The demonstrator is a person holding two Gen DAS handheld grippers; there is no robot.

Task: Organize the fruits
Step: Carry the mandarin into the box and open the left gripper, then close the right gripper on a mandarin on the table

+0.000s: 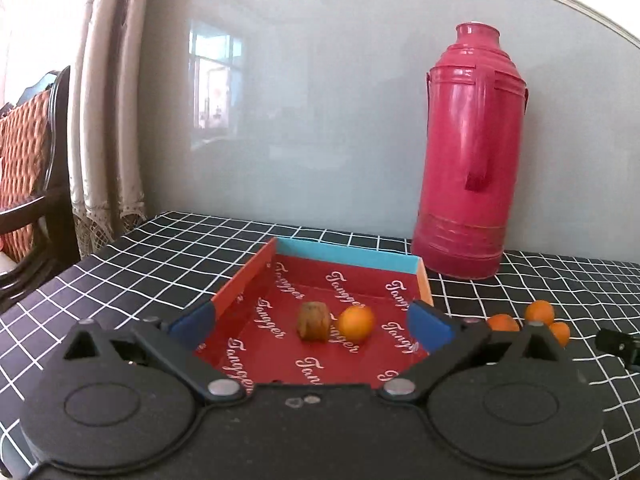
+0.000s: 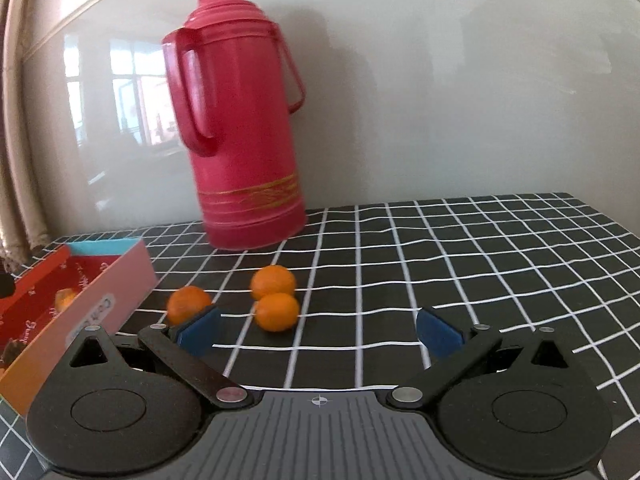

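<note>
Both sets of jaws stand wide and empty: the left gripper (image 1: 312,326) hangs over the red box (image 1: 256,276), where 1 orange (image 1: 356,323) lies beside a walnut (image 1: 313,321) — a drop-off apparently done. Next pick: the 3 oranges (image 2: 276,298) on the table (image 2: 460,248). The right gripper (image 2: 318,330), tilted slightly down, must swing left toward the nearest — they sit close together.

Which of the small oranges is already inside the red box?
The orange lying beside the brown walnut on the box floor. The other three oranges sit on the checked tablecloth, outside the box.
</note>
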